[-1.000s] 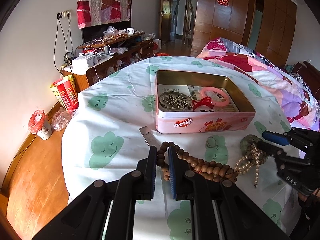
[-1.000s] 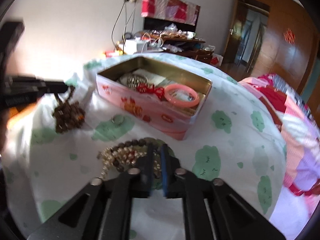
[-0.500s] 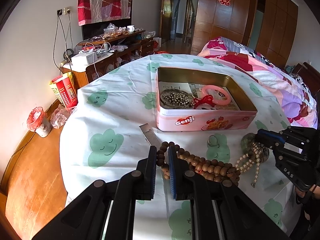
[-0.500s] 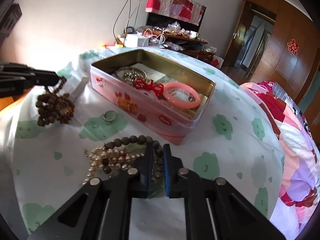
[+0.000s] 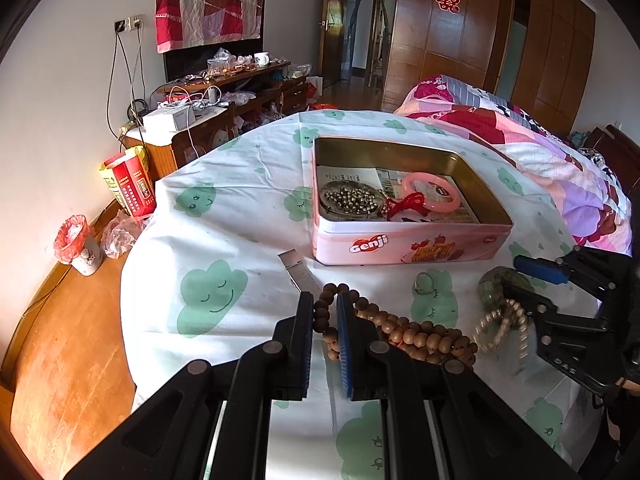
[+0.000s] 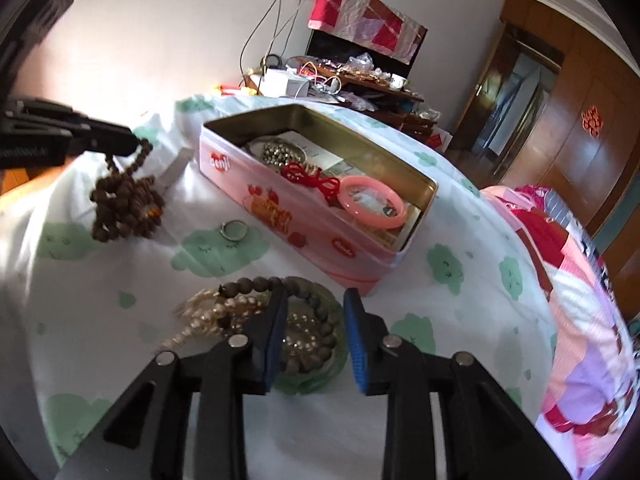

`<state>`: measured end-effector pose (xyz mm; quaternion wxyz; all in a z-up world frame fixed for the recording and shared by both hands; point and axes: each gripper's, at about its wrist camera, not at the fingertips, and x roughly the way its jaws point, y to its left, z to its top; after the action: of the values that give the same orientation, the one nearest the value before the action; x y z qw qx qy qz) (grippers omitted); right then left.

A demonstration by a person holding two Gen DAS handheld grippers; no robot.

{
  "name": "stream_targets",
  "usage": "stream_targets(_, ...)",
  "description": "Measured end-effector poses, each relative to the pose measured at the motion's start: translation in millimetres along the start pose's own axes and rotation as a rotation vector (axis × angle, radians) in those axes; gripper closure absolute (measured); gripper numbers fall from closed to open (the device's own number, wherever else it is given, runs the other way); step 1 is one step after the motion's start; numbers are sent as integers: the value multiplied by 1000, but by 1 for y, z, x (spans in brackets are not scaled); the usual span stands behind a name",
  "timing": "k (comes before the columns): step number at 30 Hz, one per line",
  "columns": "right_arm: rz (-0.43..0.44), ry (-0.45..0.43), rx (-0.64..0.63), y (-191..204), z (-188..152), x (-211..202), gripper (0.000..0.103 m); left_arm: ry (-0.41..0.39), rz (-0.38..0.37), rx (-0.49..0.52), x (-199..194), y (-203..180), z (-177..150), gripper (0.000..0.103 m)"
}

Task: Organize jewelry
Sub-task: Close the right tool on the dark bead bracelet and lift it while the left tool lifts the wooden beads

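Note:
My left gripper (image 5: pixel 324 316) is shut on a brown wooden bead strand (image 5: pixel 404 336), whose loose end trails over the cloth. In the right wrist view the wooden bead strand (image 6: pixel 124 204) dangles in a bunch from the left gripper (image 6: pixel 128 140). My right gripper (image 6: pixel 314 312) has its jaws opening. Between them, untouched by the pads, lie a green bangle (image 6: pixel 320 376), a dark bead bracelet (image 6: pixel 256 285) and a pearl string (image 6: pixel 208 316). The pink tin (image 5: pixel 400 242) holds a pink bangle (image 5: pixel 430 196), silver beads (image 5: pixel 352 200) and a red cord (image 5: pixel 408 205).
A small ring (image 5: pixel 424 282) lies on the cloud-print cloth in front of the tin, and a flat metal strip (image 5: pixel 298 270) lies left of it. The round table's edge (image 5: pixel 128 280) drops to a wooden floor on the left. A bed with a pink quilt (image 5: pixel 560 168) stands on the right.
The right gripper's jaws, shut half a second ago, now stand apart, and the pearls and bangle it carried rest on the cloth. The left gripper has kept still with the wooden beads.

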<state>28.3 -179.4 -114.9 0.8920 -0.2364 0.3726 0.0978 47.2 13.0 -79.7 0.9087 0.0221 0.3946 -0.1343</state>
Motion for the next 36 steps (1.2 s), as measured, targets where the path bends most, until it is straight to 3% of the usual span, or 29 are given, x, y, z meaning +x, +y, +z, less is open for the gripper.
stream_targets(4, -7, 15, 12, -5, 1, 12, 73, 0, 0, -2, 0, 1, 0, 92)
stream_targets(5, 7, 13, 35, -8, 1, 12, 87, -1, -1, -4, 1, 1, 0, 92)
stream_targets(6, 23, 11, 60, -12, 0, 10, 92, -1, -2, -5, 1, 1, -1, 92)
stream_targets(11, 44, -45, 87, -13, -4, -10, 97, 0, -3, 2, 0, 1, -1, 92)
stream_targets(16, 38, -46, 90, -11, -4, -13, 97, -12, 2, 2, -4, 2, 2, 92)
stream_targets(22, 70, -37, 206, -25, -1, -22, 92, -15, 2, -2, -6, 2, 3, 92)
stream_targets(24, 105, -31, 223, -19, 2, -28, 87, -18, 3, -1, -6, 3, 3, 92)
stream_targets(26, 151, -33, 233, -13, 4, -31, 75, -19, 3, -2, -6, 3, 3, 92)
stream_targets(28, 179, -28, 238, -6, 7, -30, 75, -21, 5, -3, -6, 3, 4, 92)
stream_targets(36, 150, 87, 302, -1, 17, 4, 74, -21, 35, -22, -3, 10, 4, 92)
